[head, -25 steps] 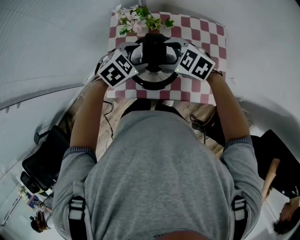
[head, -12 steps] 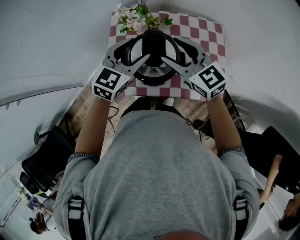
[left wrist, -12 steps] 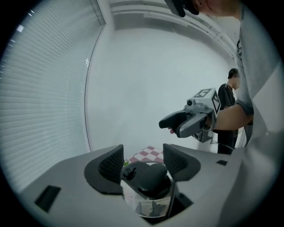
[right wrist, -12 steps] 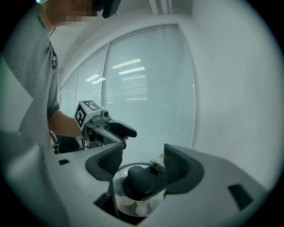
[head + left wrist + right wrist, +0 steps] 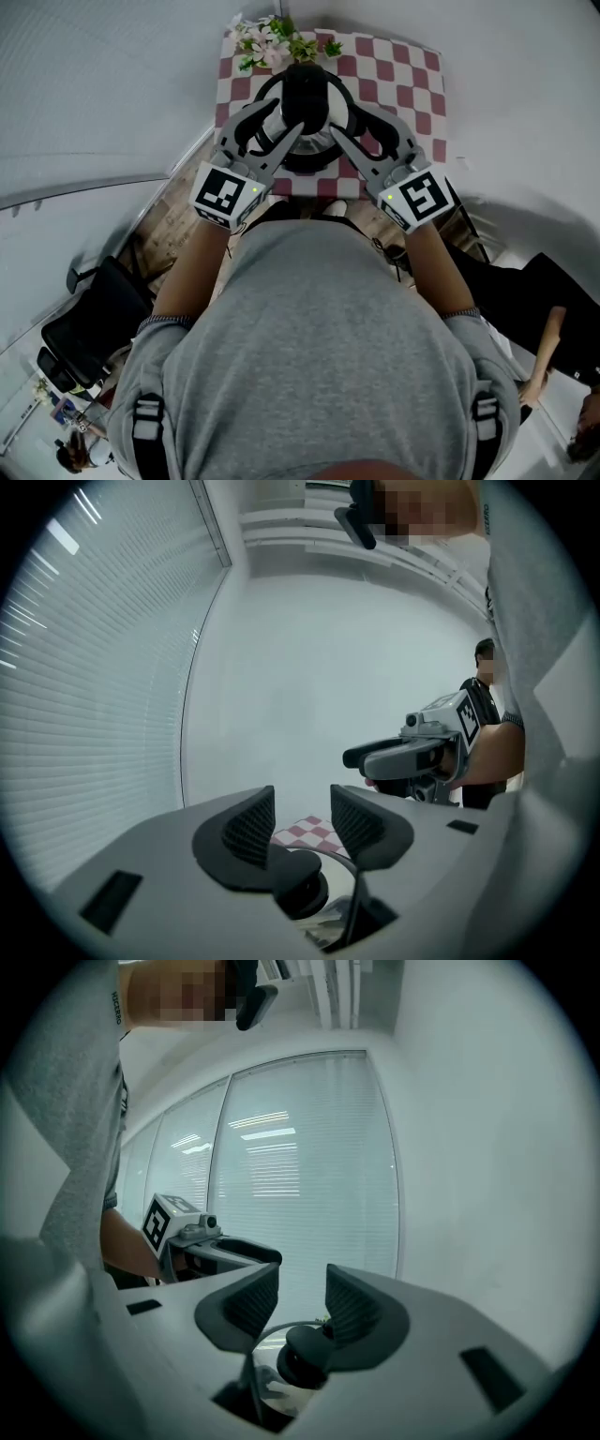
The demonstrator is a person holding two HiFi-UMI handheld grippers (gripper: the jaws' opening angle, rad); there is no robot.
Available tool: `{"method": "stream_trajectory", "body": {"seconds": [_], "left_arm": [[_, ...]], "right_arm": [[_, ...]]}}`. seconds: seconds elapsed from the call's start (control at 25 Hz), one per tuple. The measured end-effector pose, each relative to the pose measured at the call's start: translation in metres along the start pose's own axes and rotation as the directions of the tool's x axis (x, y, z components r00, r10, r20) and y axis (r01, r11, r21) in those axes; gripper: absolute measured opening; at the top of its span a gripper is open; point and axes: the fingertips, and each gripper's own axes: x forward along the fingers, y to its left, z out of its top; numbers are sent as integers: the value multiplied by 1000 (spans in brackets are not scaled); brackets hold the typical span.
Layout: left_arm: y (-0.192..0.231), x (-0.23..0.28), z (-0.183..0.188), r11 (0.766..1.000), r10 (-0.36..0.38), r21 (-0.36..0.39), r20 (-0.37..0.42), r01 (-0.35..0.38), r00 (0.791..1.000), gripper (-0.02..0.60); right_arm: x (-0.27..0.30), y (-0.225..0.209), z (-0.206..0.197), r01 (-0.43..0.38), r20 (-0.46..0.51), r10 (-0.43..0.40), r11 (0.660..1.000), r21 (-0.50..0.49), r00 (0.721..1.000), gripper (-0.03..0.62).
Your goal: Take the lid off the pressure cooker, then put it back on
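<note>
Soft, cool, even light is seen throughout, and shadows are kept faint. In the right gripper view the strongest brightness is given by the white slatted window blinds (image 5: 291,1147), across which streaks of glare are laid. Both gripper views are ringed with black and bowed at the edges. The close dark jaws are rendered slightly soft.

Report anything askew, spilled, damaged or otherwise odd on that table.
Nothing stands out. The cooker sits upright near the middle of the checked cloth. The flowers lie at the cloth's far edge. Nothing looks spilled or broken.
</note>
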Motion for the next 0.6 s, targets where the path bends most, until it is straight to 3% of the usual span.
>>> {"method": "stream_trajectory", "body": {"seconds": [0.16,0.32,0.4,0.6], "left_arm": [[-6,-6,8,999,0,37,37,-1,999,154],[-5,-16,13,999,30,34,57,-32,998,46],[-2,-20,16,998,56,30,62,-58,996,30],[-8,-29,19,999,32,39,88,-35,996,17]], "right_arm": [[-7,3,-8,21,3,-21,1000,11,1000,125],[-15,1,-1,60,43,-61,998,11,997,48],[-17,0,4,71,62,-71,997,7,996,5],[-16,7,23,79,121,-80,997,10,989,6]]}}
